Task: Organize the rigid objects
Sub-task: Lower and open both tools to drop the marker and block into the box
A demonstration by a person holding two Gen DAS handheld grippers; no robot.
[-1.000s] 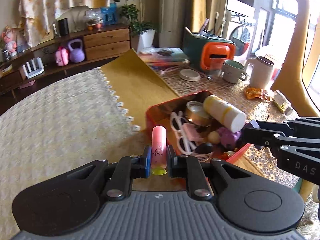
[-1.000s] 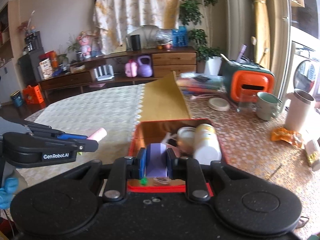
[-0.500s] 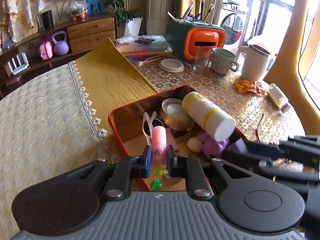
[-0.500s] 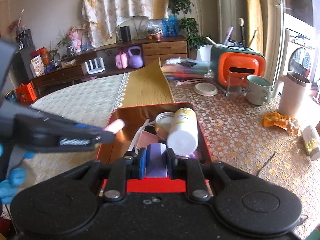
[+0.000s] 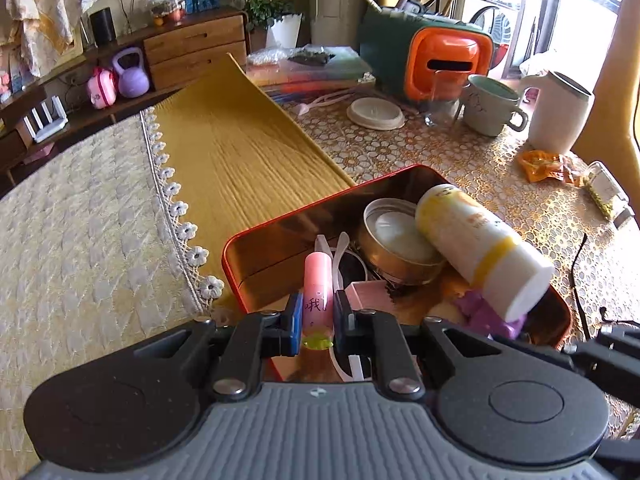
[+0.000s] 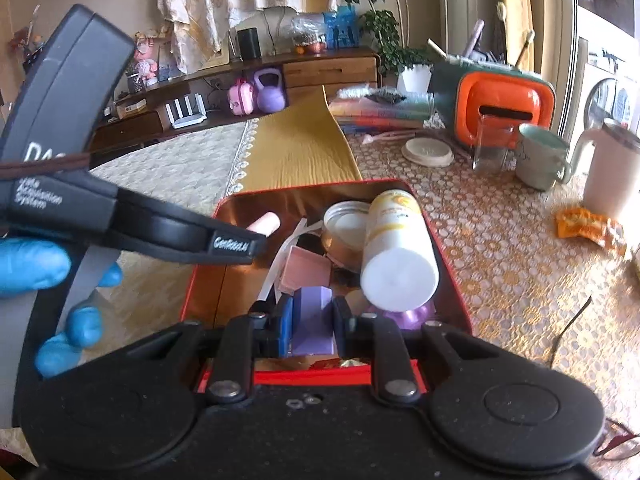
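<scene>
In the left wrist view, the left gripper [image 5: 316, 322] is clamped on a pink tube [image 5: 318, 294] with a yellow-green cap at its near end and dark characters printed on its side. The tube points forward from between the pads, its far end over the near left part of the red tin [image 5: 288, 220]. Inside the tin lie a white and yellow bottle [image 5: 480, 248] on its side, a round gold tin [image 5: 396, 240], white sunglasses [image 5: 344, 256] and a purple piece [image 5: 484, 316].

In the right wrist view, the right gripper [image 6: 312, 328] is closed on a faceted purple block [image 6: 314, 324], held just above the tin's near red rim [image 6: 320, 376]. The bottle [image 6: 396, 252] lies just right of the block. The left gripper [image 6: 240, 246] reaches in from the left, held by a blue-gloved hand [image 6: 48, 280], with the pink tube's tip [image 6: 264, 224] over the tin's left side.
</scene>
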